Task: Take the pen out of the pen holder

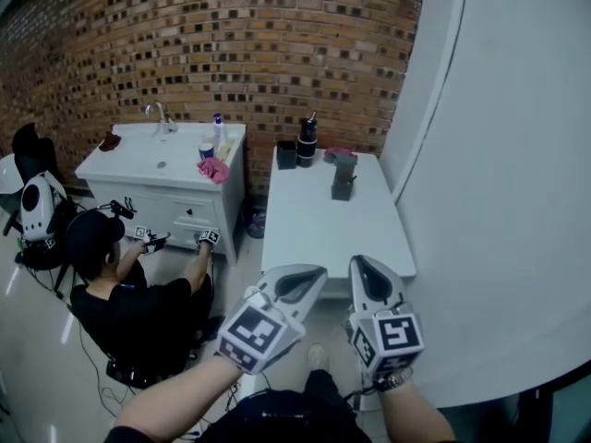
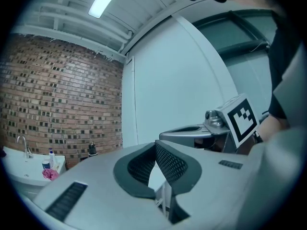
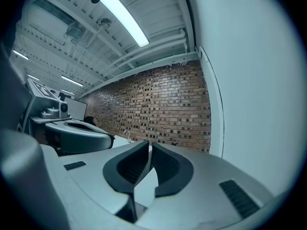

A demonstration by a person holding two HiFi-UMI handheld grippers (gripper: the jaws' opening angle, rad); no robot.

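Observation:
A white table (image 1: 323,224) stands ahead of me. At its far edge a black cup-shaped pen holder (image 1: 307,142) has a pen sticking up out of it, beside a black box (image 1: 286,154). A smaller dark holder (image 1: 343,186) stands nearer, with a pink item (image 1: 340,155) behind it. My left gripper (image 1: 318,271) hovers short of the table's near edge, its jaws shut and empty (image 2: 155,143). My right gripper (image 1: 361,262) hangs beside it; a narrow slit shows between its tips (image 3: 149,144), with nothing in it. Both grippers are far from the holders.
A person in black (image 1: 129,293) sits on the floor at left, holding another pair of grippers. Behind that person is a white sink cabinet (image 1: 162,169) with bottles. A brick wall runs along the back, and a white curved wall (image 1: 499,201) closes the right side.

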